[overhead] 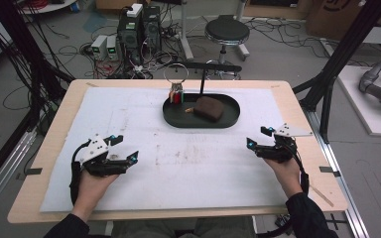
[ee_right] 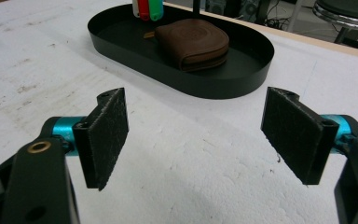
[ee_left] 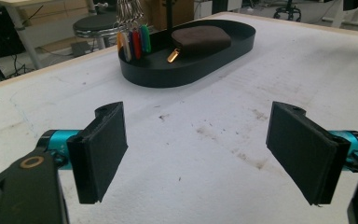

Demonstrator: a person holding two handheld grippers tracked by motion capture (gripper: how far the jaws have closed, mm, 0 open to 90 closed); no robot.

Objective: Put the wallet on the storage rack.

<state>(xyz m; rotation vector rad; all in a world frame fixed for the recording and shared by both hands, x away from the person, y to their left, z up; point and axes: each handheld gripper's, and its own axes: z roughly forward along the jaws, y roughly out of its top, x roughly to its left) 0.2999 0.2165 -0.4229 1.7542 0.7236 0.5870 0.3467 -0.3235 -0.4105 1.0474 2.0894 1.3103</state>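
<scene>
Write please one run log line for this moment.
left gripper: open, holds nothing | right gripper: open, holds nothing | brown pouch: lies in black tray | key ring: in tray, left end

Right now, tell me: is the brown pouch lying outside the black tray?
No, the brown pouch lies inside the black tray, beside the coloured key tags.
</scene>
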